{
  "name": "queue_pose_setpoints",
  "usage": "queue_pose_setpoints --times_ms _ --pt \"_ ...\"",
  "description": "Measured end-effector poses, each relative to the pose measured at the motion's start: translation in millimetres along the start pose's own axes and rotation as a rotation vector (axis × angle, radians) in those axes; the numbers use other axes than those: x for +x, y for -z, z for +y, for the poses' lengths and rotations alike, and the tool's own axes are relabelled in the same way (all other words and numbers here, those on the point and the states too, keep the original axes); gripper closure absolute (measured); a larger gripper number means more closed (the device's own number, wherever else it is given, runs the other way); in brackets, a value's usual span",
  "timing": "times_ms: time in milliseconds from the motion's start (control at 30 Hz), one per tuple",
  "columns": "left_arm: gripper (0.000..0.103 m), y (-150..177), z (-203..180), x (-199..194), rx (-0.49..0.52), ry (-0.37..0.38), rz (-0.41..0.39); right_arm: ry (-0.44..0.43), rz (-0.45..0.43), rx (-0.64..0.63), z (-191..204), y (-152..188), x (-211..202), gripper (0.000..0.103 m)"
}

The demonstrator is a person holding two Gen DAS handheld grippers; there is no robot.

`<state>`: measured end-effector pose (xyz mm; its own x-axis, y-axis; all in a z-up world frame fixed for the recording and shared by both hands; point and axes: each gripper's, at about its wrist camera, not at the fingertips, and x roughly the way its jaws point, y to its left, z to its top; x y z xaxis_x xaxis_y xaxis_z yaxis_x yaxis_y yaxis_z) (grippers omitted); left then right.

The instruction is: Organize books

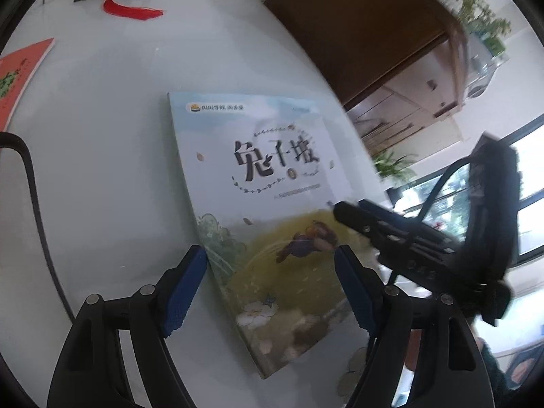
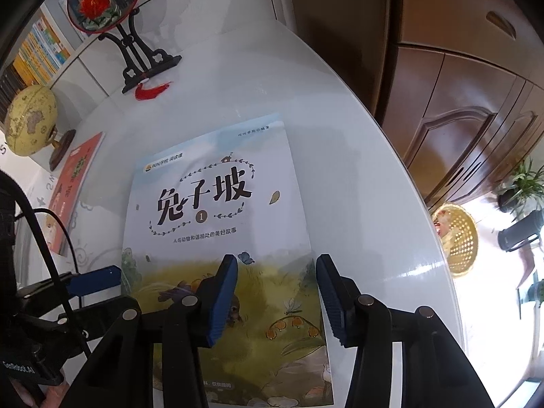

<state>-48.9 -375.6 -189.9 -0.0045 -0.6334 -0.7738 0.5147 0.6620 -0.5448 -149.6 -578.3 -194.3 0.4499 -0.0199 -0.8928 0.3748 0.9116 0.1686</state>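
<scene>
Book [image 2: 217,238] flat on the white tabletop [image 2: 357,170], cover up, close to the right edge, its lower part running out of sight toward the near edge. Pale cover with dark title characters above a meadow drawing.

Left gripper [image 1: 270,282] spread apart and released, hanging over the book's lower half; one blue pad beside the spine, off the left side of the book, the other over the cover near its right side. Nothing clamped between the pads.

Right gripper [image 2: 277,301] parted and released too, narrower than the left, straddling the book's right edge: left pad over the cover, right pad over bare tabletop just beyond it. Pads not pressing on anything.

Orange book [image 2: 73,190] flat near the left edge, well apart from the first. Globe [image 2: 30,120] beside it toward the far left corner. Fan stand [image 2: 136,57] with red tassel [image 2: 151,90] at the far edge. Basket [image 2: 457,238] beyond the right edge, lower down.
</scene>
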Motion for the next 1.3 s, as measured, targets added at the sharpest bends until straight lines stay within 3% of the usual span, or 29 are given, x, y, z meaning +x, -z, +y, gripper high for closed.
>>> queue_pose_setpoints --times_ms 167,300,400,467,533,733,833,933,1033,1067,1167,1233,1300 --pt "0.028 -10.4 -7.4 -30.3 -0.019 0.18 -0.101 -0.003 -0.022 0.007 -7.2 0.8 -1.3 0.055" --pt "0.028 -16.1 -7.8 -27.5 -0.015 0.188 -0.137 -0.067 -0.036 0.066 -18.1 -1.2 -1.9 0.055" --pt "0.028 -19.5 9.3 -23.9 -0.058 0.213 -0.151 -0.063 -0.039 0.056 -15.7 -0.8 -1.8 0.054" --pt "0.028 -23.1 25.0 -22.2 -0.121 0.277 -0.146 -0.072 -0.044 0.056 -16.6 -0.5 -2.0 0.054" --pt "0.028 -26.8 39.9 -21.2 -0.169 0.332 -0.138 -0.133 -0.055 0.104 -28.2 0.0 -2.8 0.054" --pt "0.028 -27.1 60.4 -20.1 -0.296 0.51 -0.136 -0.372 -0.073 0.301 -68.0 4.7 1.1 0.054" --pt "0.028 -25.7 62.6 -19.5 -0.284 0.489 -0.134 -0.465 -0.082 0.39 -81.0 10.2 4.6 0.054" --pt "0.028 -22.5 68.9 -16.0 -0.332 0.496 -0.131 -0.485 -0.087 0.409 -82.4 11.6 5.5 0.054" --pt "0.028 -13.3 69.4 3.2 -0.437 0.606 -0.045 -0.431 -0.08 0.353 -70.0 5.9 2.3 0.054" --pt "0.028 -12.5 63.4 8.8 -0.435 0.589 -0.022 -0.41 -0.076 0.325 -64.8 4.6 1.2 0.054" --pt "0.028 -8.0 51.0 14.3 -0.367 0.44 -0.019 -0.37 -0.051 0.243 -45.5 -2.0 3.3 0.054" --pt "0.042 -8.6 53.0 16.3 -0.369 0.407 -0.007 -0.395 -0.036 0.225 -35.9 -3.5 6.9 0.054" --pt "0.069 -8.3 63.2 19.3 -0.404 0.357 0.019 -0.404 -0.04 0.221 -30.6 -3.9 9.5 0.054"
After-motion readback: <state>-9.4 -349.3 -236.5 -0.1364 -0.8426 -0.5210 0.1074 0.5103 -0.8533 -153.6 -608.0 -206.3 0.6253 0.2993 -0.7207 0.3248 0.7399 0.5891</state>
